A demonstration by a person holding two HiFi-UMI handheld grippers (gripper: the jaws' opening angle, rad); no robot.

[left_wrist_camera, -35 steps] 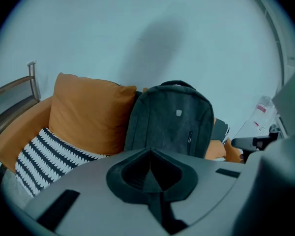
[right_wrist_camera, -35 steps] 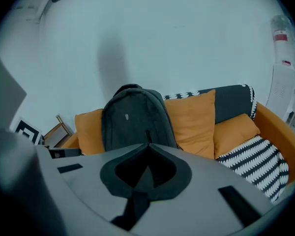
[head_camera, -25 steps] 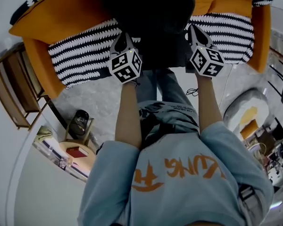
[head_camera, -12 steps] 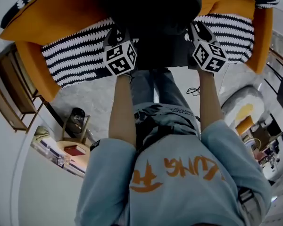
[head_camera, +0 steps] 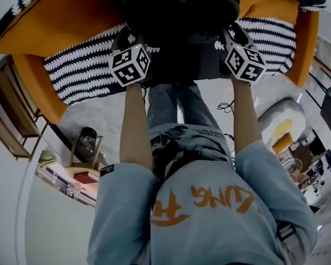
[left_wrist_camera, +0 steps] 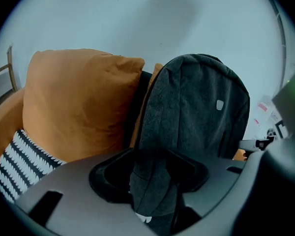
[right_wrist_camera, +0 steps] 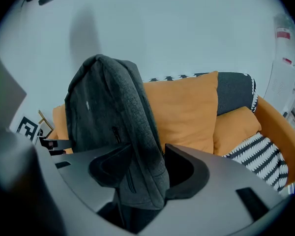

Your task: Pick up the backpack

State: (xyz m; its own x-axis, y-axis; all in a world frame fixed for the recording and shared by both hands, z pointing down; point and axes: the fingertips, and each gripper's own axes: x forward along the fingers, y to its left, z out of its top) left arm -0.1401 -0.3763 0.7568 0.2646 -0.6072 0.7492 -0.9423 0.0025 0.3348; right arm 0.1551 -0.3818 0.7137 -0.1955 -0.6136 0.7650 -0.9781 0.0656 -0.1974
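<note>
**Operator:** How far along am I?

**Spotter:** Hardly started, by the look of it. The backpack (left_wrist_camera: 196,107) stands upright on the sofa (head_camera: 41,76), leaning against an orange cushion (left_wrist_camera: 78,102) with the striped blanket (head_camera: 83,65) beside it. Nothing shows it lifted.

**Operator:** And my grippers?

**Spotter:** Your left gripper (left_wrist_camera: 150,173) is spread wide, with one side edge of the backpack hanging loose between its jaws. Your right gripper (right_wrist_camera: 147,171) is the same on the other edge. Both pairs of jaws have just been opening, so neither is pinching the cloth. I judge you need to close on it and raise it.

**Operator:** Any writing to note?

**Spotter:** There is a small pale tag (left_wrist_camera: 220,104) on the backpack's front, too small to read. The orange lettering on your sweatshirt (head_camera: 220,197) appears upside down, and I can't read it with confidence. The marker cube (head_camera: 129,64) carries only black-and-white squares.
</note>
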